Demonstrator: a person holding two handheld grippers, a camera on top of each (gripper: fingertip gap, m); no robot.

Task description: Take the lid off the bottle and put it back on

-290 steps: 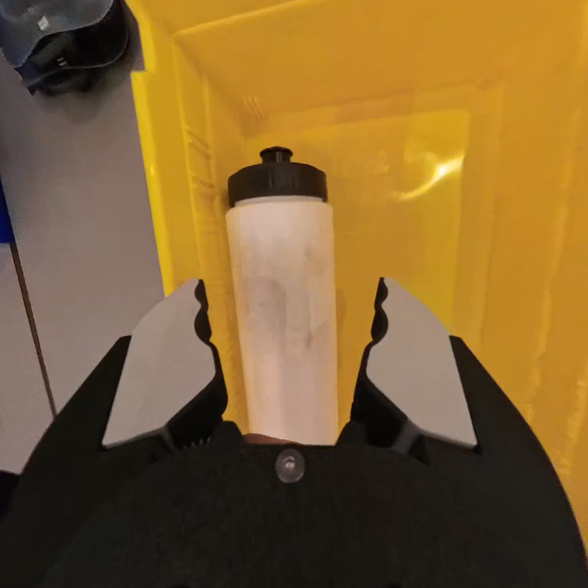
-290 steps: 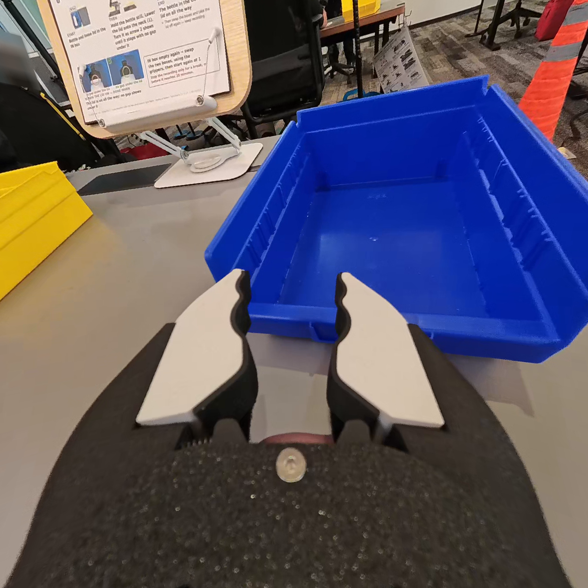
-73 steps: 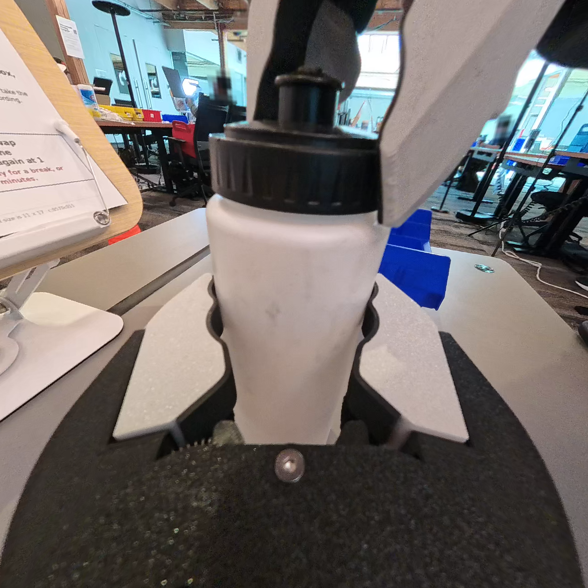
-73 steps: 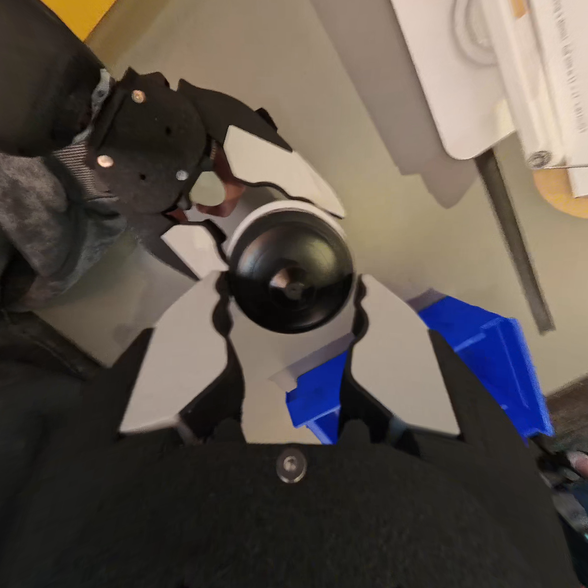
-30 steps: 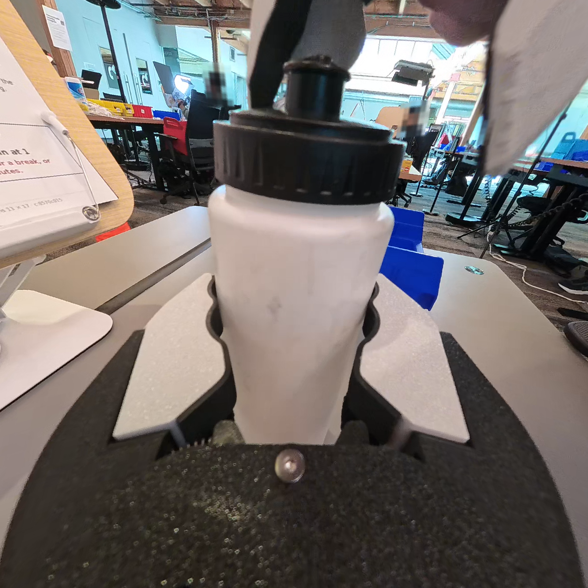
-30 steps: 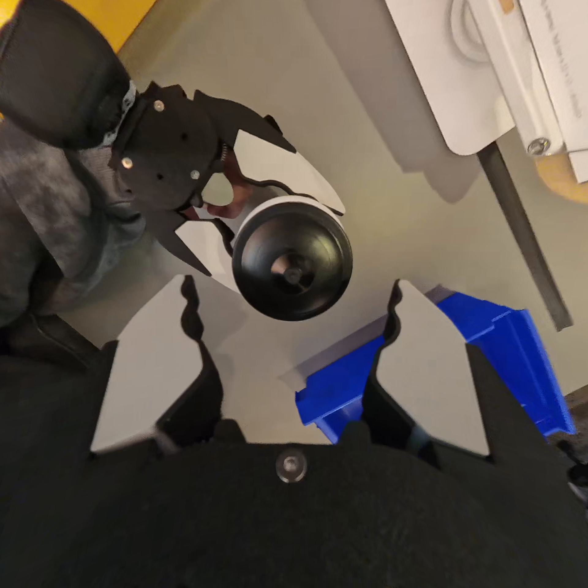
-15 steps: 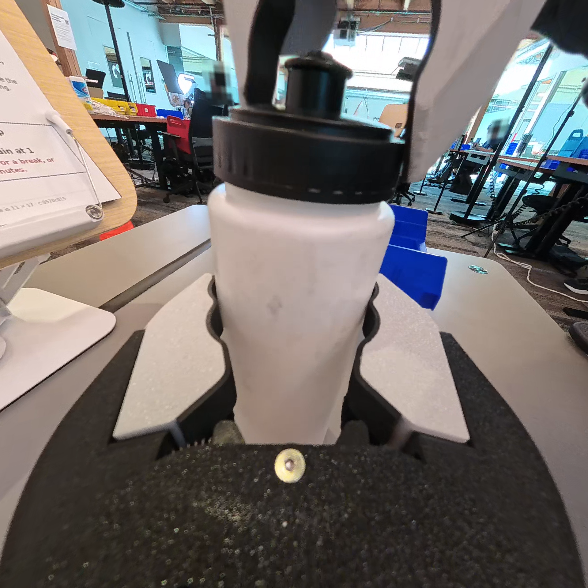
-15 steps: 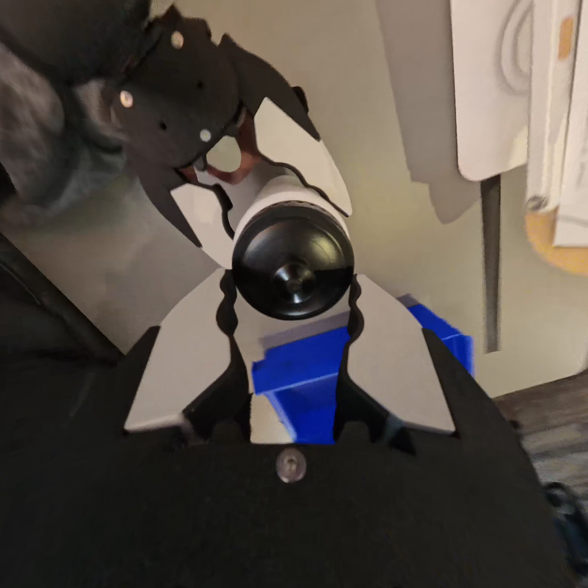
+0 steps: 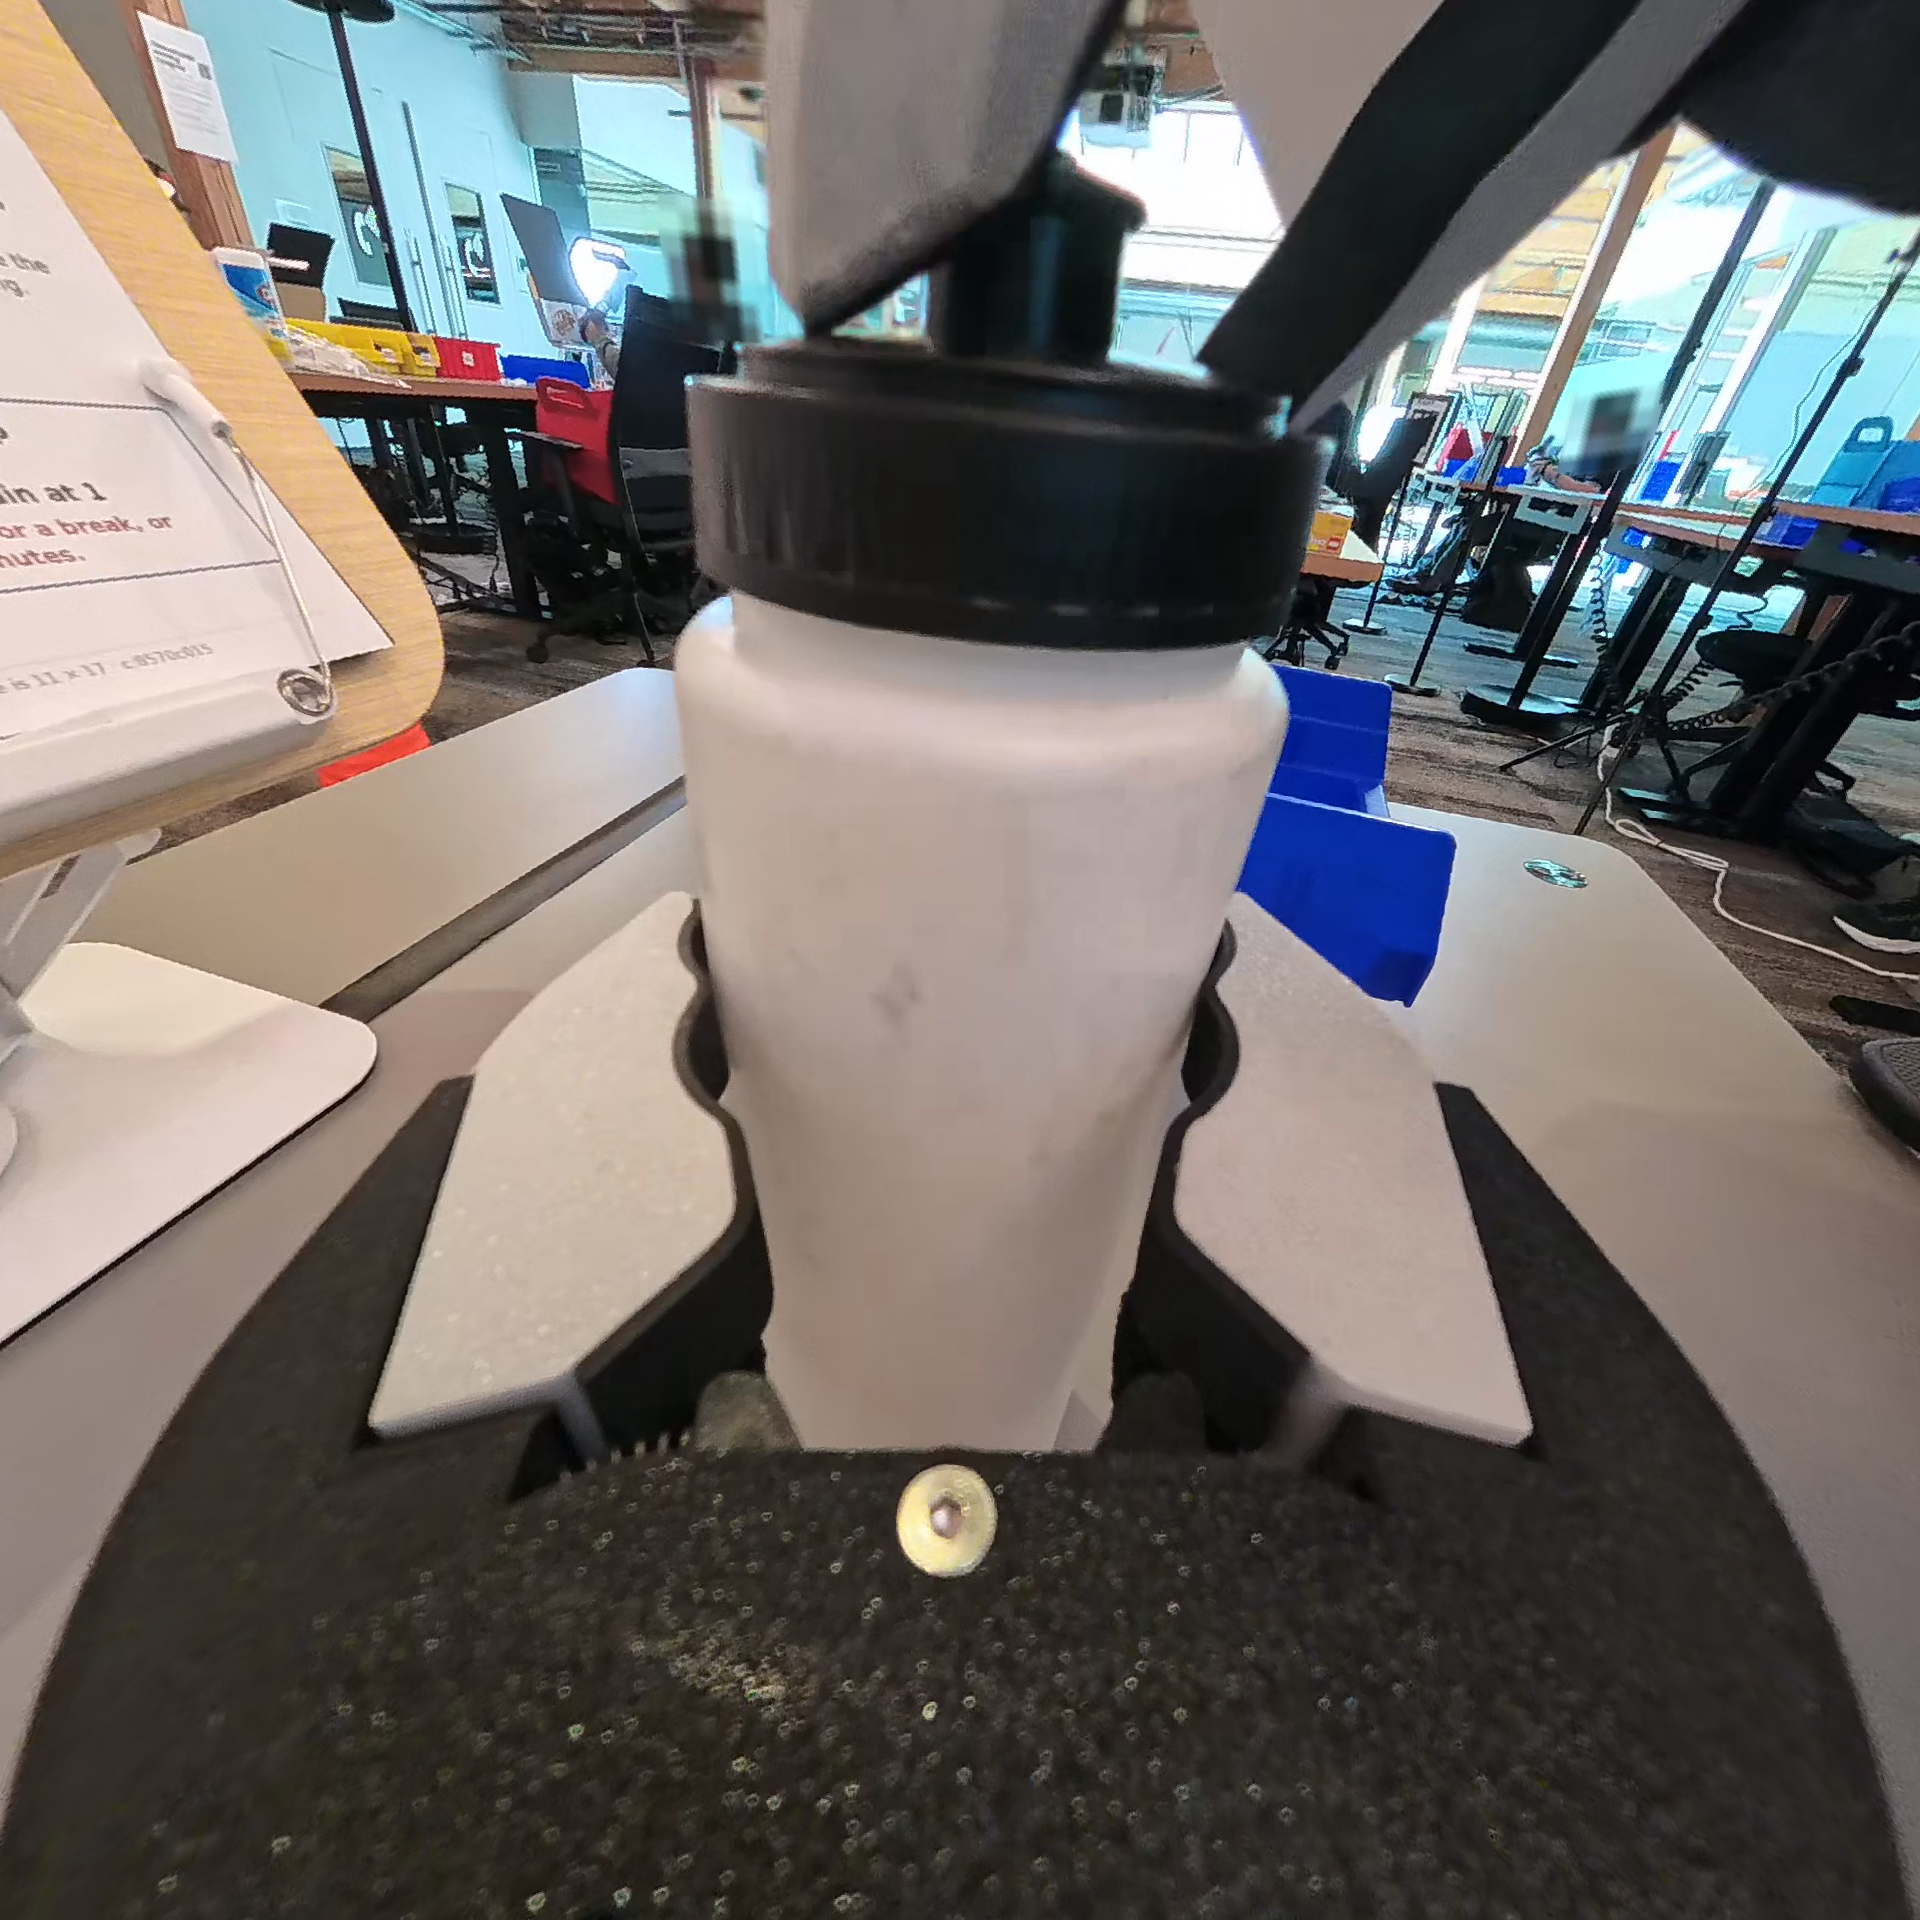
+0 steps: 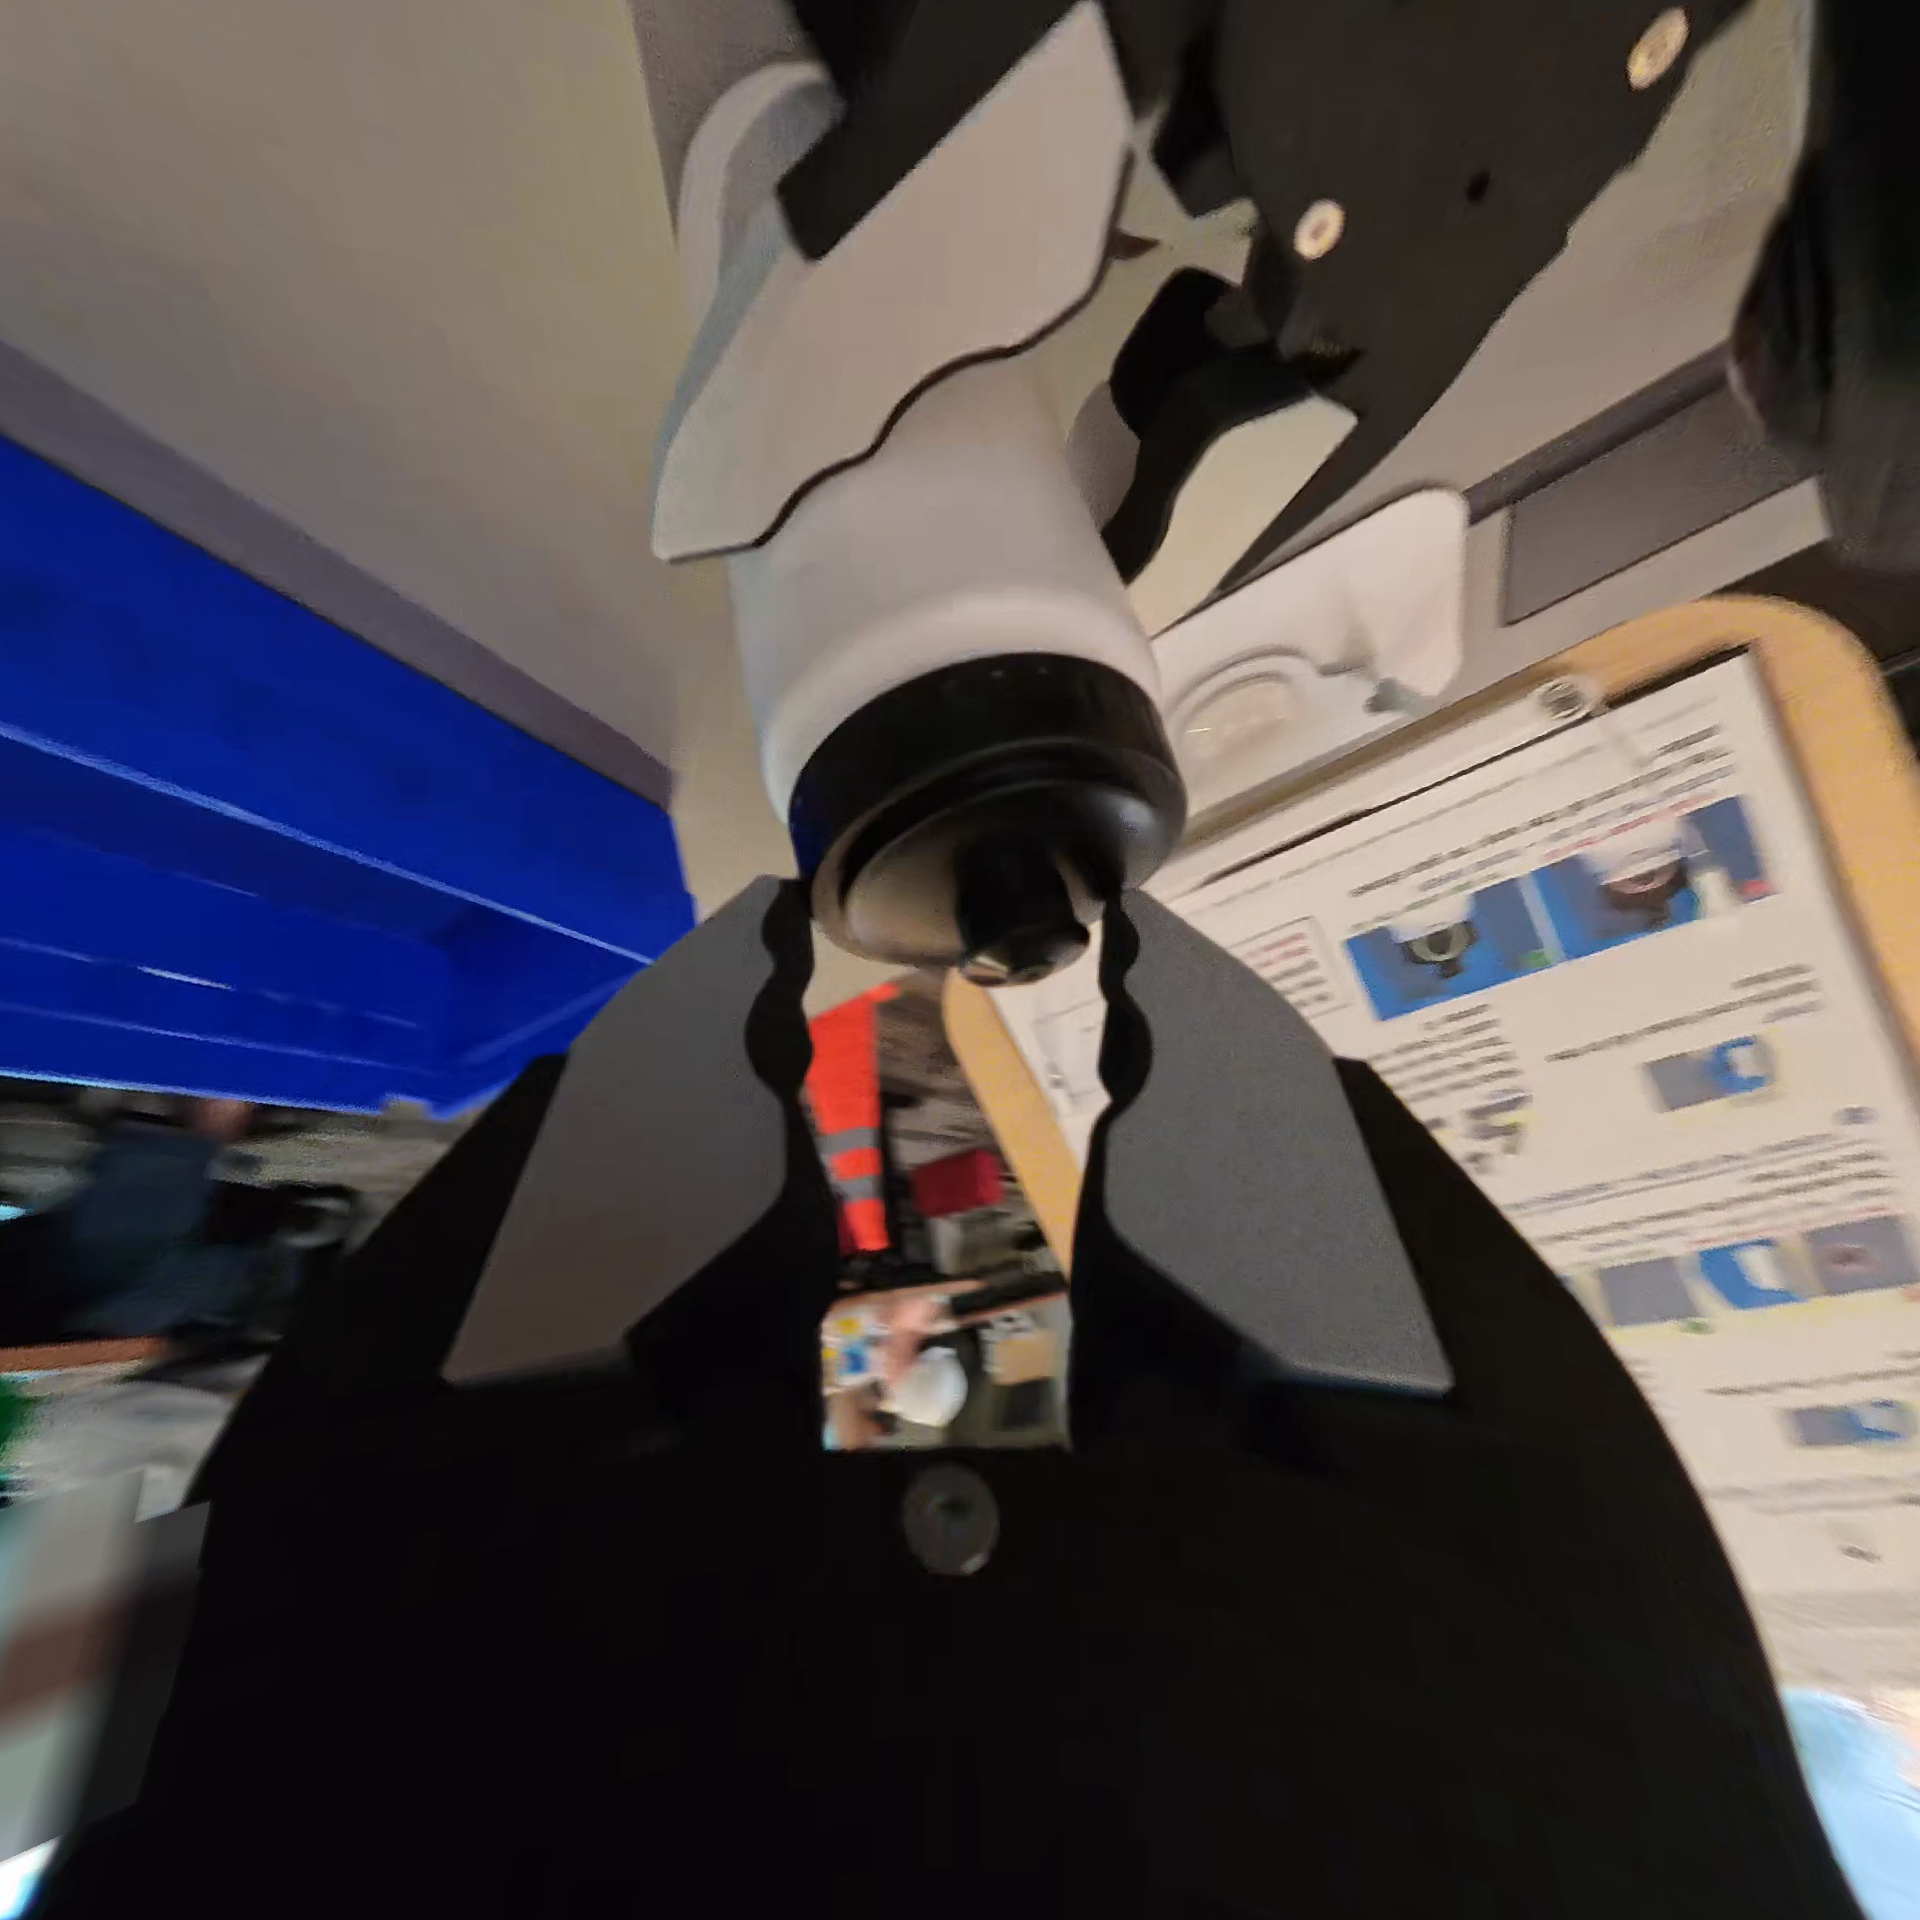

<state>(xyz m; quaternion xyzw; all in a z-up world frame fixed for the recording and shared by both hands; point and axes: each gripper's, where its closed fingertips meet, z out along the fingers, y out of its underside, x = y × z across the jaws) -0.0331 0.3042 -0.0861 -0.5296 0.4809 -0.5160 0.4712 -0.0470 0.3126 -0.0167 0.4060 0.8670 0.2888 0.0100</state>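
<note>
Half a second ago my right gripper (image 10: 951, 909) looked straight down on the lid (image 9: 992, 509); now it has swung to a slant, fingertips clamped at the lid's top edge either side of the spout. Lid still on. My left gripper (image 9: 961, 1049) stays shut around the white bottle (image 9: 966, 935), upright over the table (image 9: 1621, 1049). Blue bin (image 9: 1340, 873) at 2 o'clock; contents hidden.
</note>
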